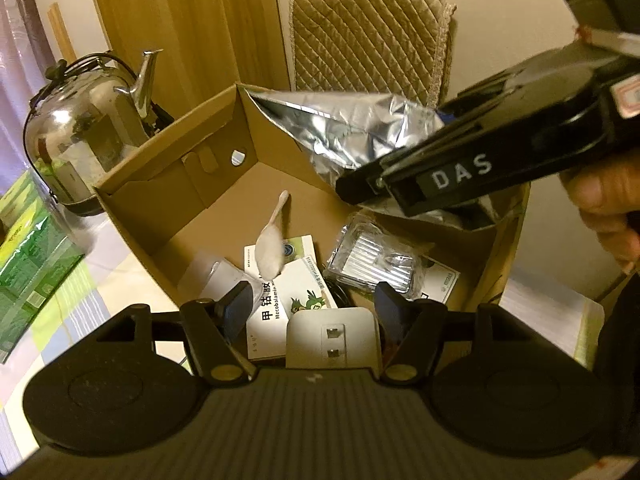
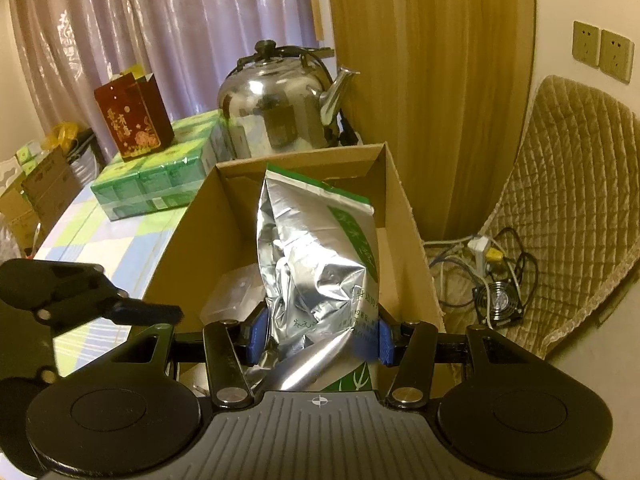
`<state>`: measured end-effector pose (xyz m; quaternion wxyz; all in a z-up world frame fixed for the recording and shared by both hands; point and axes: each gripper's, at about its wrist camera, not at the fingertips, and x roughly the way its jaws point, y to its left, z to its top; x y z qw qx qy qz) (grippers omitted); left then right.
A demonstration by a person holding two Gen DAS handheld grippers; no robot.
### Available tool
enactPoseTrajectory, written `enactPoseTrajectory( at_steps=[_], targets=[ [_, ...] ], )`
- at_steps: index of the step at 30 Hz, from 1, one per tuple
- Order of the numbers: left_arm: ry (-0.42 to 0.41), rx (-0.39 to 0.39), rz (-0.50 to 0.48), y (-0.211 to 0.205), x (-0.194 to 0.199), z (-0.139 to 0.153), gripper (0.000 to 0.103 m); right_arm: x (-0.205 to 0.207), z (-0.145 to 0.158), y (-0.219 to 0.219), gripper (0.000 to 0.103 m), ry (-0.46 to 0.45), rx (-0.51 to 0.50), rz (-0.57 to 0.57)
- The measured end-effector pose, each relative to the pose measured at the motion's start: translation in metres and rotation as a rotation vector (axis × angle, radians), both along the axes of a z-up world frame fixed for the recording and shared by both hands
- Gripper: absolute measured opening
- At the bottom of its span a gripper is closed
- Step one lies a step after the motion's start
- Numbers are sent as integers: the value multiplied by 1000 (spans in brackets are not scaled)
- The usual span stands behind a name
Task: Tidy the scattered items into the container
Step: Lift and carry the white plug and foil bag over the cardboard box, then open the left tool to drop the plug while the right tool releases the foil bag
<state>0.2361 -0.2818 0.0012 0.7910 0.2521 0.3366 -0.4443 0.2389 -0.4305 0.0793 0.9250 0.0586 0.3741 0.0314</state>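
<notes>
A checked table (image 2: 100, 240) carries an open cardboard box (image 1: 168, 216), the container, with a steel kettle (image 2: 280, 108) just behind it, a green shrink-wrapped pack (image 2: 160, 184) to its left and a red gift bag (image 2: 132, 120) standing on that pack; a quilted chair (image 1: 368, 36) is beyond the box by the wall. The right gripper (image 2: 320, 336) pinches a crinkled silver foil pouch (image 2: 316, 264) between its blue pads (image 2: 258, 336), holding it upright over the right part of the box, its lower end inside the walls; whether it touches the floor of the box cannot be told. The left gripper (image 1: 316, 304) hovers above the near side of the box with its fingers spread wide and nothing between them. On the box floor lie a white medicine carton (image 1: 288, 296), a foil blister pack (image 1: 372, 264) to its right, and a clear plastic piece (image 1: 220, 276) to its left. A white cotton swab (image 1: 272, 240) shows blurred above the carton, apart from both fingers; whether it rests on anything cannot be told
</notes>
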Motion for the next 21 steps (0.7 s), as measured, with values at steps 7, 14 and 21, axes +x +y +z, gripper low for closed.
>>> enactPoseTrajectory(
  at_steps=[7,14,21],
  targets=[
    [-12,-22,27,17,-6,11,64,5,-6,6,49,33,24,14],
    [-6,-30,47,29,-7,14,67,14,-14,14,49,68,49,25],
    [4,-43,66,35,-6,15,67,15,-14,16,68,54,78,24]
  ],
)
